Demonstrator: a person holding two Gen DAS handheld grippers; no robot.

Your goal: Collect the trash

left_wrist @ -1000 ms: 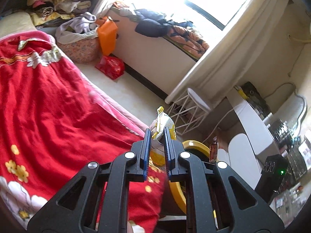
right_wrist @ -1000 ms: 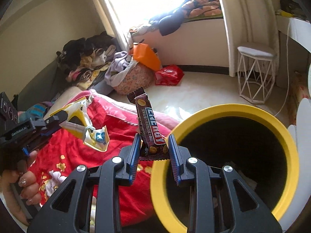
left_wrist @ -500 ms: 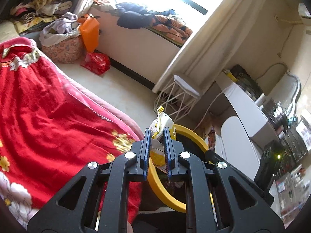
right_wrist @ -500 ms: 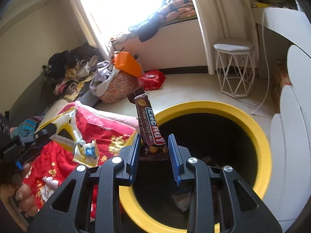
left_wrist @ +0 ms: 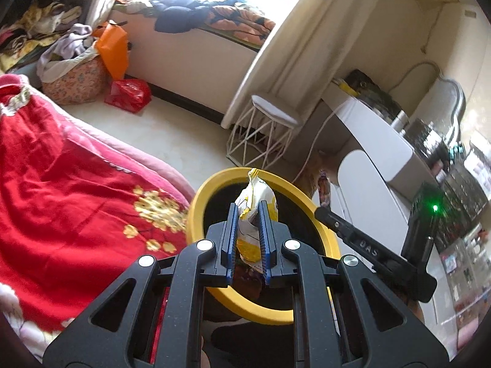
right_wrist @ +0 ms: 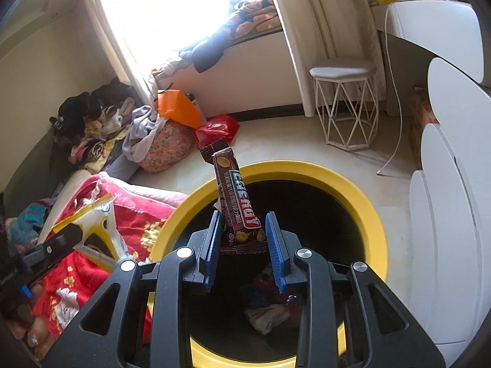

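**Now both wrappers hang over the bin**

Left tongs (left_wrist: 248, 214) are clamped narrow on a white-and-yellow snack bag (left_wrist: 256, 196), which stands up between the blue pads, its twisted top toward 12 o'clock. Behind and below it gapes the bin (left_wrist: 196, 202), yellow-rimmed and black inside, so the bag sits over the opening near the rim's far edge. At 3 o'clock in that view the other tool's black body (left_wrist: 362, 242) crosses the rim.

Right tongs (right_wrist: 244, 233) grip a brown bar wrapper (right_wrist: 237, 205) by its lower end, the pads a moderate width apart; the wrapper leans toward 11 o'clock over the bin (right_wrist: 365, 202). Crumpled trash (right_wrist: 267, 317) lies at the bin's bottom, at 6 o'clock. At 9 o'clock in this view the left tool holds its bag (right_wrist: 101, 224) above the red bed cover (right_wrist: 138, 208), just beside the bin's rim.

A wire stool (right_wrist: 345, 104) stands on the floor at 1 o'clock, well apart from the bin.
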